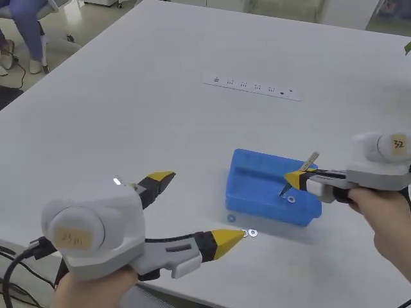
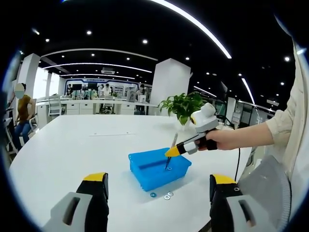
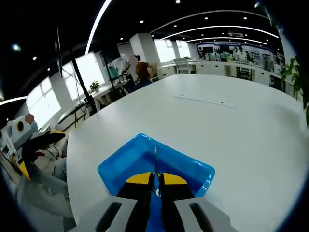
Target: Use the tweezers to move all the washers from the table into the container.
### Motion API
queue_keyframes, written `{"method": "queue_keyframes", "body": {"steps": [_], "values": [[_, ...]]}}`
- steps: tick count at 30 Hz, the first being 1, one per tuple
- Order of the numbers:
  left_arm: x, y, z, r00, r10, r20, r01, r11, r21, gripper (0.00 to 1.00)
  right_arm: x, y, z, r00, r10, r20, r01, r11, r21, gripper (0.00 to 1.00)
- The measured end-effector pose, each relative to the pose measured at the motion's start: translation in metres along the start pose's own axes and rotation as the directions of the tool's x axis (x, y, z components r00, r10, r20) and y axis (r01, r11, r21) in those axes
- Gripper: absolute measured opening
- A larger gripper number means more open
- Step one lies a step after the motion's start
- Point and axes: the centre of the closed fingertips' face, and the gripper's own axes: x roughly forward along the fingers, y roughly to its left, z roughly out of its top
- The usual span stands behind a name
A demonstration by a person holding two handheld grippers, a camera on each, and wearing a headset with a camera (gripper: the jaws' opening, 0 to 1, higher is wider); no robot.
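head view: power strip (image 1: 252, 86) beyond container (image 1: 270, 206); washers (image 1: 252, 233) beside left claw (image 1: 208, 205).

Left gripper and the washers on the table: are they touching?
Apart. The left gripper view shows the washers lying on the table between the wide-open jaws of the left gripper, with bare table separating them from both.

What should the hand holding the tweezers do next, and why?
Probably lift the tweezers out of the blue box and move to the washers lying on the table in front of it; a washer already lies inside.
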Motion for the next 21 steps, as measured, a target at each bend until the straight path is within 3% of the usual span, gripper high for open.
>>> {"method": "queue_keyframes", "body": {"steps": [14,21], "values": [[0.0004,-0.0016,-0.0014,1.0000,-0.001,-0.007,0.001,1.000,0.007,0.88,0.0018,0.0007,-0.0028,0.9999,-0.003,-0.015,0.003,1.000,-0.025,0.03],[0.0000,-0.0016,0.0010,1.0000,-0.004,0.008,0.004,1.000,-0.008,0.89,-0.0024,0.0010,-0.0039,1.0000,-0.007,-0.004,0.007,1.000,-0.021,0.03]]}}
